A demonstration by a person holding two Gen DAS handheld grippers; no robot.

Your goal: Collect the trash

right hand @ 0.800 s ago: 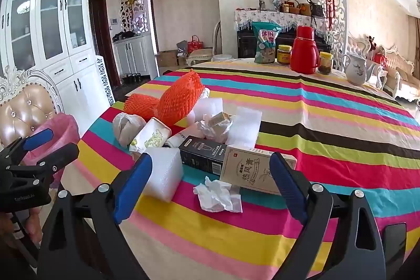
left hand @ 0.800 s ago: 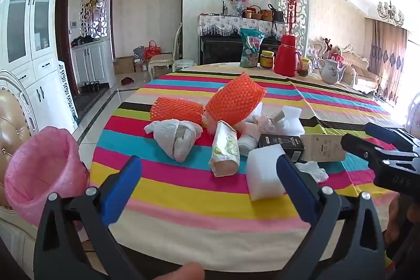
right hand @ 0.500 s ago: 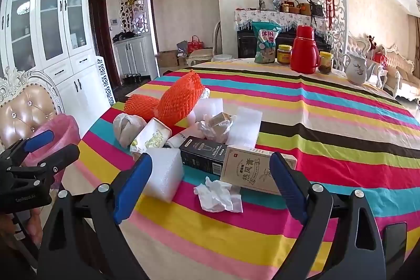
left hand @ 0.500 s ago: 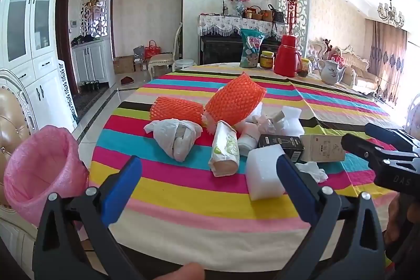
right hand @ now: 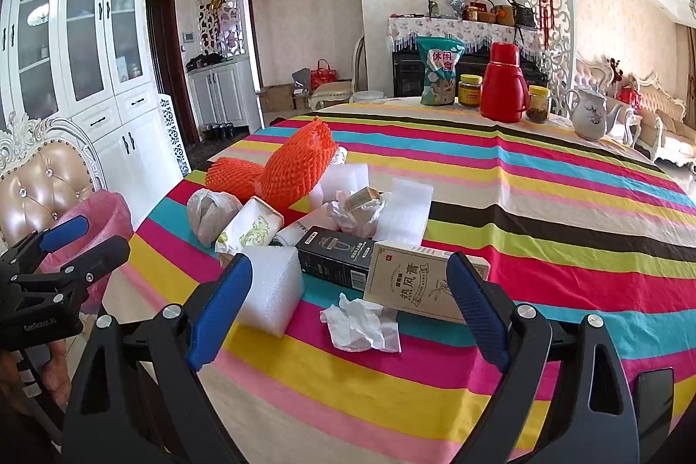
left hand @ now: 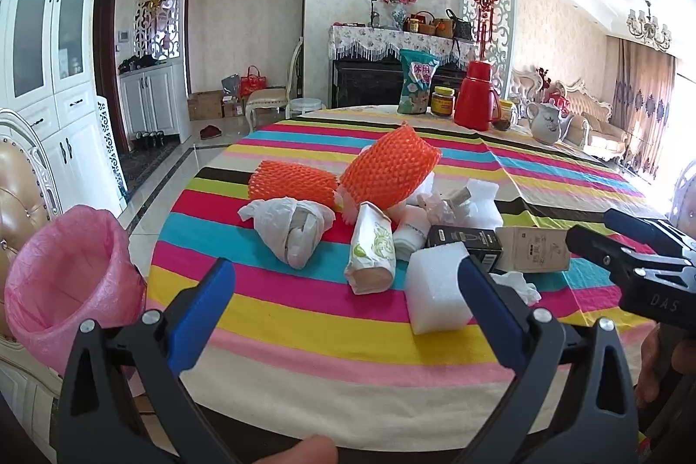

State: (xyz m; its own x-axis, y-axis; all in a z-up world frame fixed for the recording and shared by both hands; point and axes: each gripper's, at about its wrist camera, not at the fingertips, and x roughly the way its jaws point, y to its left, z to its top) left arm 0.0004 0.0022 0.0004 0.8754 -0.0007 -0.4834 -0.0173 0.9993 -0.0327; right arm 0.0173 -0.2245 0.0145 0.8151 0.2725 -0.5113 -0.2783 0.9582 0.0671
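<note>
Trash lies heaped on the striped tablecloth, all of it still uncollected: two orange foam nets, a knotted white plastic bag, a white foam block, a black carton, a tan box and a crumpled tissue nearest the table edge. Left of the tablecloth waits the pink-lined bin. Both the left gripper and right gripper hang wide and empty short of the pile. Against the earlier frames almost nothing differs: no item has shifted, neither gripper has advanced noticeably, so collecting has not begun.
</note>
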